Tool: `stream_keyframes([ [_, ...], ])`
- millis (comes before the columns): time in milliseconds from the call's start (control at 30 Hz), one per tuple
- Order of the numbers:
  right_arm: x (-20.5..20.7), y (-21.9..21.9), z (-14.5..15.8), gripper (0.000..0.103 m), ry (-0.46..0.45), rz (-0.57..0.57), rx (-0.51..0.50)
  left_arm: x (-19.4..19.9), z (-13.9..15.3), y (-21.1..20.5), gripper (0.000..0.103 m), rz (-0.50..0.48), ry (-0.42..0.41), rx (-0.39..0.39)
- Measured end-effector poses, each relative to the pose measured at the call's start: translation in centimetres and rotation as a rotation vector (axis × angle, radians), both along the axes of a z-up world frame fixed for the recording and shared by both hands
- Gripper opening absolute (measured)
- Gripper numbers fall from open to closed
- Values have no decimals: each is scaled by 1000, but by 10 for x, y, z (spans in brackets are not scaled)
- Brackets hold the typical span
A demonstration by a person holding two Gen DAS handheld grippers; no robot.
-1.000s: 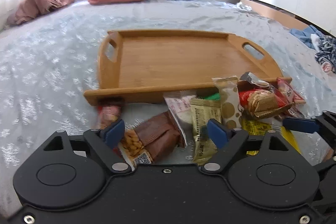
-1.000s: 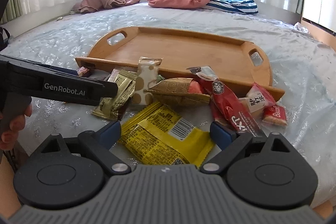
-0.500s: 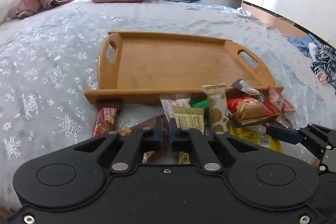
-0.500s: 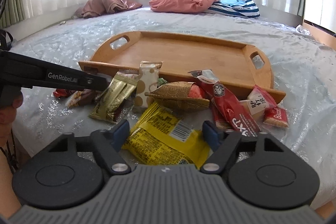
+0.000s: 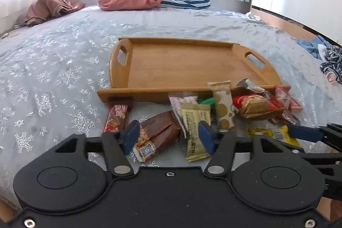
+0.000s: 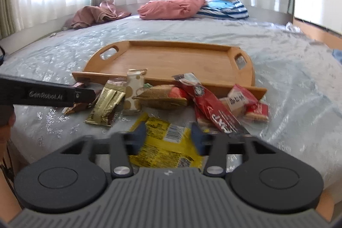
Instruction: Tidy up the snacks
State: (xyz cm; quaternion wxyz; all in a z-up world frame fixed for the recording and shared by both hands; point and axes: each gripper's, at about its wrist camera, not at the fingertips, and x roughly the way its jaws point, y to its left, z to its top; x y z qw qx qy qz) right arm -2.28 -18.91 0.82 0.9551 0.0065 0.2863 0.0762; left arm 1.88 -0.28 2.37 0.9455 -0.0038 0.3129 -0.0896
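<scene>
- Left wrist view: the left gripper [image 5: 167,137] is spread apart, holding nothing, above a brown packet [image 5: 158,134] and a gold packet [image 5: 195,127]. The wooden tray [image 5: 252,62] lies on the bed with nothing in it; the snacks are heaped just outside its near rim.
- Right wrist view: the right gripper [image 6: 168,137] is spread over a yellow packet [image 6: 165,145]. The tray [image 6: 243,59] holds nothing; a red packet [image 6: 210,107] leans near its rim.

A wooden tray [image 5: 188,63] with cut-out handles lies flat on the bed. Wrapped snacks [image 5: 222,108] are heaped against its near rim: brown, gold, red and yellow packets.
</scene>
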Motion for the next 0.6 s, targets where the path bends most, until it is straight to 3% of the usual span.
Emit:
stream_keyframes([
  [133, -3, -7, -2, 83, 23, -34, 41, 11, -9, 3, 70, 45, 33, -9],
  [300, -10, -1, -9, 97, 46, -62, 78, 23, -18, 5, 84, 83, 73, -76],
  [400, -12, 10, -13, 103, 38, -63, 67, 29, -21, 5, 84, 84, 89, -96],
  [467, -10, 18, -14, 103, 37, -74, 43, 30, -20, 5, 71, 62, 95, -109],
  [533, -7, 23, -15, 103, 34, -84, 25, 27, -17, 5, 39, 35, 99, -136],
  [600, -4, 26, -17, 94, 41, -98, 18, 24, -15, 4, 23, 29, 112, -139],
])
